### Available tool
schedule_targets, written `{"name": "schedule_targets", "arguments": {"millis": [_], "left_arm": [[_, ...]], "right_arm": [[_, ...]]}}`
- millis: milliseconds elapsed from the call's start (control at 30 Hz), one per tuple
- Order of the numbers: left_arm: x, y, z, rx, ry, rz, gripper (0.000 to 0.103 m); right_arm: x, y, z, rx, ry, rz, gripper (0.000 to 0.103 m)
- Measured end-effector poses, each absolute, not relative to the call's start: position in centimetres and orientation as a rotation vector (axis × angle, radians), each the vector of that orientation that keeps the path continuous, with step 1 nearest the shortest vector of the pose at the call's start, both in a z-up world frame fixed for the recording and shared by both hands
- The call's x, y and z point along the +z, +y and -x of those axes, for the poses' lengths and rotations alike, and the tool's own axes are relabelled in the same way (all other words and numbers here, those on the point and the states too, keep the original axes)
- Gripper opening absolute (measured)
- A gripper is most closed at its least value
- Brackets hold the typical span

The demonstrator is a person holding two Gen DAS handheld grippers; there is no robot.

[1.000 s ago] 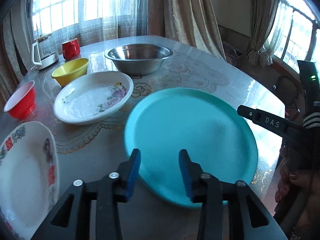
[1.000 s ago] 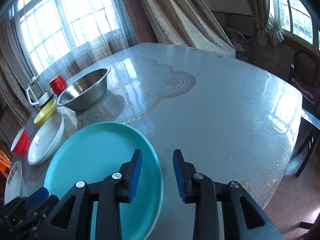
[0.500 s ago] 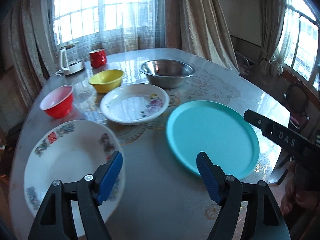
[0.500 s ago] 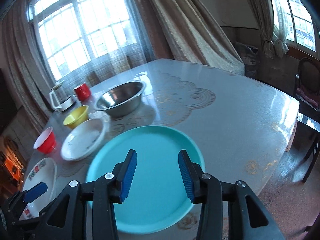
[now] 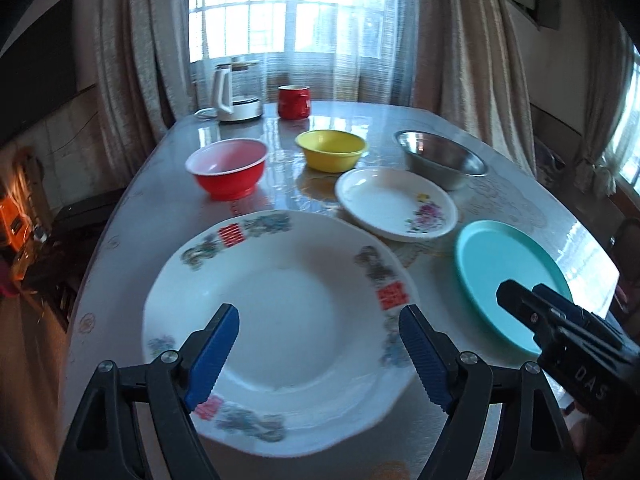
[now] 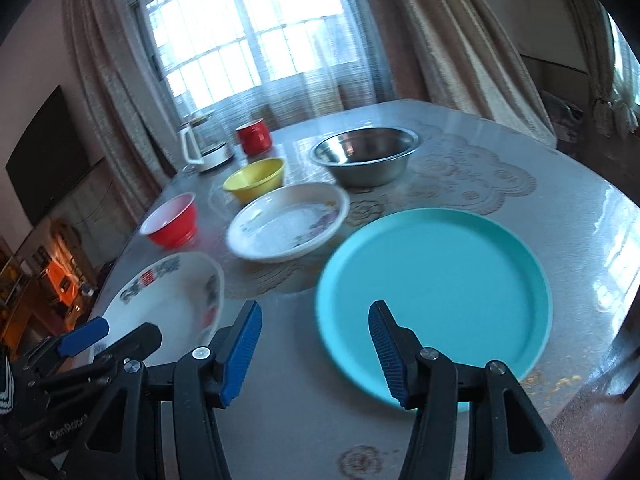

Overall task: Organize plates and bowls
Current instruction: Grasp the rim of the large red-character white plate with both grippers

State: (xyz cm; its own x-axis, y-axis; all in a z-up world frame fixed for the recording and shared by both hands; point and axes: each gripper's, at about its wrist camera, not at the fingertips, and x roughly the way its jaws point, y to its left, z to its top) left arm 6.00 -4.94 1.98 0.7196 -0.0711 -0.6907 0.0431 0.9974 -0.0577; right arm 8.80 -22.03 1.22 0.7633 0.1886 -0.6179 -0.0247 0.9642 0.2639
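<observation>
1. Left tool (image 5: 319, 354): jaws spread wide, nothing between the pads; they have just been opening. It hangs above the large white plate (image 5: 280, 312).
2. Right tool (image 6: 315, 354): jaws apart, nothing gripped; they too have just been opening. Its left finger sits over bare surface (image 6: 520, 184), its right finger over the near-left rim of the teal plate (image 6: 436, 284).
3. Large white plate: patterned rim, lies at the near-left of the surface, its near rim close to the surface edge.
4. Teal plate: flat at the near-right, near rim close to the surface edge; a clear strip separates it from the large white plate.
5. Small floral plate (image 5: 396, 204): behind both big plates, near the teal plate's far-left rim, not touching it.
6. Steel bowl (image 5: 440, 158): just behind the floral plate on its right side; contact unclear.
7. Yellow bowl (image 5: 331, 150): mid-surface, left of the steel bowl, a gap between them.
8. Red bowl (image 5: 228, 168): left of the yellow bowl, near the surface's left edge.
9. Red mug (image 5: 294, 102) and white kettle (image 5: 234, 94): at the far edge by the curtains.
10. Open room: the right and far-right part of the surface is bare.
</observation>
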Motion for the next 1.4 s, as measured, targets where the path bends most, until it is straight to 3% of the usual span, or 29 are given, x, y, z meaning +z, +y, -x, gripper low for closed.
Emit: {"name": "schedule_targets", "arguments": {"millis": [1033, 1133, 1167, 1400], "left_arm": [[-1.5, 7.2, -9.3, 0.049, 0.786, 0.245, 0.094], [-1.6, 6.7, -9.5, 0.007, 0.78, 0.228, 0.089], [-1.8, 6.4, -9.6, -0.006, 0.789, 0.221, 0.084], [-3.3, 5.2, -10.2, -0.094, 0.844, 0.197, 0.055]], "right_arm": [[-3.1, -15.4, -12.6, 0.298, 0.814, -0.338, 0.062], [-3.3, -14.9, -13.0, 0.322, 0.803, -0.33, 0.062], [-3.3, -14.7, -13.1, 0.325, 0.802, -0.325, 0.061], [-3.6, -13.7, -13.9, 0.366, 0.798, -0.299, 0.039]]}}
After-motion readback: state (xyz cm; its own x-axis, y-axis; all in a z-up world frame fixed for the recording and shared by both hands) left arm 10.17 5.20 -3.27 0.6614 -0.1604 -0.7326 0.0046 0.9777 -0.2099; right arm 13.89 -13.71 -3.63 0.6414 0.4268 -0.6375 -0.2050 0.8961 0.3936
